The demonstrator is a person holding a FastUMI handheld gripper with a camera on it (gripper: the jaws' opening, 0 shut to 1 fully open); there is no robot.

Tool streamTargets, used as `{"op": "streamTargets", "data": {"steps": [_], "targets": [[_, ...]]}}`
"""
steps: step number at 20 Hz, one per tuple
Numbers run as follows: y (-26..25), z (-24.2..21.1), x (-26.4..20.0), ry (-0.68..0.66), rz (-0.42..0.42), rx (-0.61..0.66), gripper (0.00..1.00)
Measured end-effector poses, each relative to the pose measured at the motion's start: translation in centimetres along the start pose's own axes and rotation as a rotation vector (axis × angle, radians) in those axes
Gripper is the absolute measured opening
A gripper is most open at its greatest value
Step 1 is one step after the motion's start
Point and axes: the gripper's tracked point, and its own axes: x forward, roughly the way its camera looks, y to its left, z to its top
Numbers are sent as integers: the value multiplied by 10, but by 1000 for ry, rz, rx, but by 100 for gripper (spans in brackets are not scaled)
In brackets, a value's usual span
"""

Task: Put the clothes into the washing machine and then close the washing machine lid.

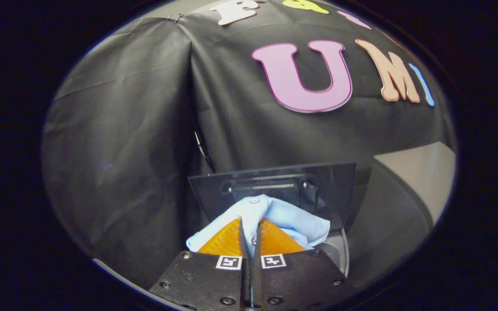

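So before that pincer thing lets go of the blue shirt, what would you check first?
1. Grip on the light blue shirt: ok. The gripper has both fingers pressed on a fold of it.
2. Washing machine lid open: ok. It stands raised just beyond the shirt.
3. Shirt over the machine's opening: cannot tell. The cloth and fingers hide the drum; a bit of the pale rim shows beside them.
4. Cloth clear of the lid: cannot tell. The shirt's top sits in front of the lid, and contact is not readable.
5. Whole shirt gathered: cannot tell. Its lower part hangs hidden below the fingers.
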Motion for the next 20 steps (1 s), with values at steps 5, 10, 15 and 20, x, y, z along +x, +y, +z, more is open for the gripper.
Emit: {"op": "streamTargets", "data": {"steps": [5, 10, 15, 20], "targets": [[-20, -77, 41, 82, -29, 45, 2], [-38, -119, 62, 156, -87, 39, 2], [-45, -172, 81, 282, -104, 39, 3], [-36, -200, 97, 404, -88, 2, 4]]}}
